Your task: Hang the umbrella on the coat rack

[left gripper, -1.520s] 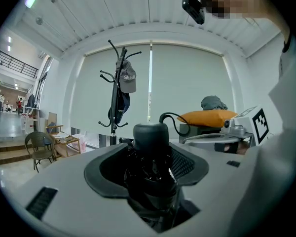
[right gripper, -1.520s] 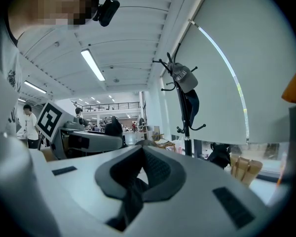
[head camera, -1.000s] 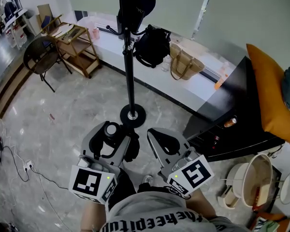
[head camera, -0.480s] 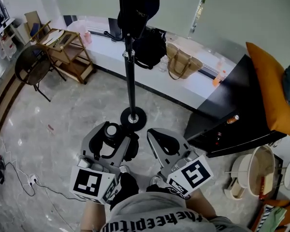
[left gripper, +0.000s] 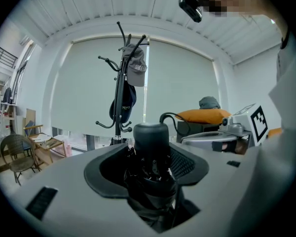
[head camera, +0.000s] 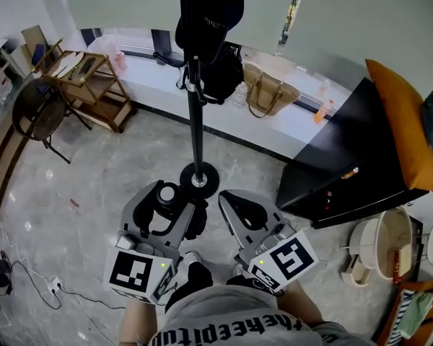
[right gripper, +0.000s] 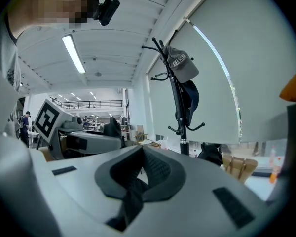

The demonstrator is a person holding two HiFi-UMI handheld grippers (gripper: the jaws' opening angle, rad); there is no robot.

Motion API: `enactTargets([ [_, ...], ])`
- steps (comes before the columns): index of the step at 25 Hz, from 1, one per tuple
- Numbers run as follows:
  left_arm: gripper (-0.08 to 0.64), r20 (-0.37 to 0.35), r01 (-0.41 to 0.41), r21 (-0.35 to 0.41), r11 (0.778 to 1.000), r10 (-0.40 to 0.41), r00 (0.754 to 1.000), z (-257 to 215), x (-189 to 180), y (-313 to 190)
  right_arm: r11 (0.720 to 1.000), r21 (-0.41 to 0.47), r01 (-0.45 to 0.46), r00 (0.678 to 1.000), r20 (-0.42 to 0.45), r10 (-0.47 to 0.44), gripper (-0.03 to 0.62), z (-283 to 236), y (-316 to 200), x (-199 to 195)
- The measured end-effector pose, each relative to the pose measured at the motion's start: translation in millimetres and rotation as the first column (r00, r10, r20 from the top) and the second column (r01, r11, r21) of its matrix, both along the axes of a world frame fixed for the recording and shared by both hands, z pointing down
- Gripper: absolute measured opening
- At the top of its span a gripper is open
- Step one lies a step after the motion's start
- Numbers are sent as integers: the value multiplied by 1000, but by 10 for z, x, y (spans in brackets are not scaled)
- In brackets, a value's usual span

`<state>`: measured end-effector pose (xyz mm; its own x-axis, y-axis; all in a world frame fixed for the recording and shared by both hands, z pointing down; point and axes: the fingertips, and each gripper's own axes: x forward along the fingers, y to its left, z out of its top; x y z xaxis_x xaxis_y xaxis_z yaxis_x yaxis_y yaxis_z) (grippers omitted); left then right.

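A folded black umbrella (head camera: 167, 193) stands upright in my left gripper (head camera: 175, 200), which is shut on it; its rounded end (left gripper: 150, 135) rises between the pads in the left gripper view. My right gripper (head camera: 235, 202) sits beside it on the right, shut, with nothing held (right gripper: 140, 171). The black coat rack (head camera: 195, 107) rises straight ahead, its round base (head camera: 199, 178) on the floor just beyond both grippers. A grey cap (left gripper: 136, 68) and a dark cap (left gripper: 122, 106) hang on its hooks. Several hooks (right gripper: 160, 48) at the top are bare.
Behind the rack, a black bag (head camera: 222, 74) and a tan woven bag (head camera: 268, 92) sit on the window ledge. A black cabinet (head camera: 346, 168) with an orange cushion (head camera: 404, 135) stands right. A wooden trolley (head camera: 83, 74) and chair (head camera: 35, 110) stand left; a cable (head camera: 29, 287) lies on the floor.
The room has slid a little in the head view and the rack's base sits slightly nearer the grippers. Both grippers keep the same pose and grip.
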<state>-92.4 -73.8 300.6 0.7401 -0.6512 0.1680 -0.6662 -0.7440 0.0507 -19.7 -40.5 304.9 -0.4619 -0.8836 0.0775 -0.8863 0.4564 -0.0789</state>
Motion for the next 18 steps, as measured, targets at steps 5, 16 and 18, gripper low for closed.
enactTargets([
  [5, 250, -2, -38, 4, 999, 38, 999, -22, -68, -170, 999, -4, -36, 999, -3, 36, 12, 6, -125, -97],
  [16, 250, -12, -119, 3, 993, 119, 993, 19, -159, -430, 993, -8, -120, 993, -3, 120, 12, 28, -323, -218],
  [18, 250, -12, -132, 8, 991, 132, 991, 21, -170, -459, 991, -5, -134, 991, -2, 134, 12, 25, -342, -229],
])
